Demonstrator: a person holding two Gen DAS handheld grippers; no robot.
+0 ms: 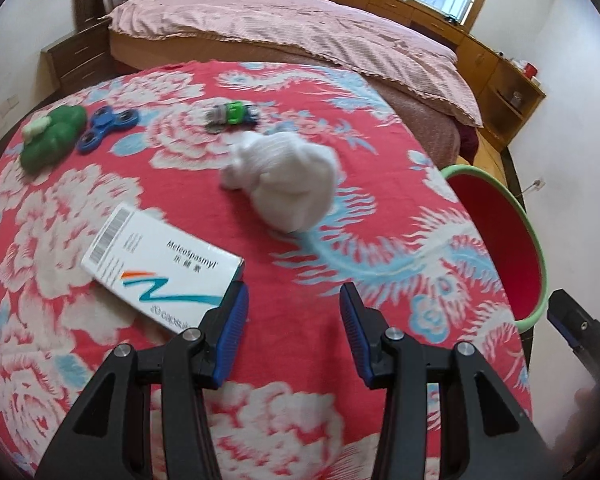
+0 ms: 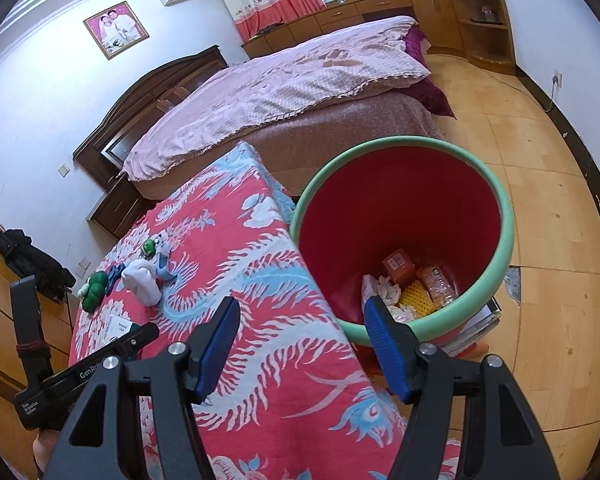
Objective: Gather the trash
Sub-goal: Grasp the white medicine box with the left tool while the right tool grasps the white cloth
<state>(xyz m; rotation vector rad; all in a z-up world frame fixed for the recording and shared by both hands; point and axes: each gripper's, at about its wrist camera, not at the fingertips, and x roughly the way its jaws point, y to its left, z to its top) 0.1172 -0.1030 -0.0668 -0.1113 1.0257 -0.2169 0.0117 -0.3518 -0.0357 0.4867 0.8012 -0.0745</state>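
On the red floral tablecloth point(image 1: 284, 420), a white medicine box point(image 1: 156, 268) lies just ahead and left of my left gripper point(image 1: 294, 304), which is open and empty; its left finger's tip sits by the box's near corner. A crumpled white wad point(image 1: 288, 182) rests further out, also visible as the white wad point(image 2: 142, 280). My right gripper point(image 2: 300, 320) is open and empty, straddling the table edge beside the red bin with a green rim point(image 2: 512, 240). The bin holds an orange box point(image 2: 398, 266), crumpled tissue point(image 2: 384, 290) and wrappers. The bin point(image 1: 500, 240) shows at the table's right.
A green toy point(image 1: 54, 136), a blue fidget spinner point(image 1: 108, 124) and a green toy car point(image 1: 234, 114) lie at the table's far side. A bed with a pink cover point(image 1: 300, 28) stands behind. Wooden cabinets point(image 2: 440, 12) line the wall; the floor point(image 2: 548, 200) is tiled.
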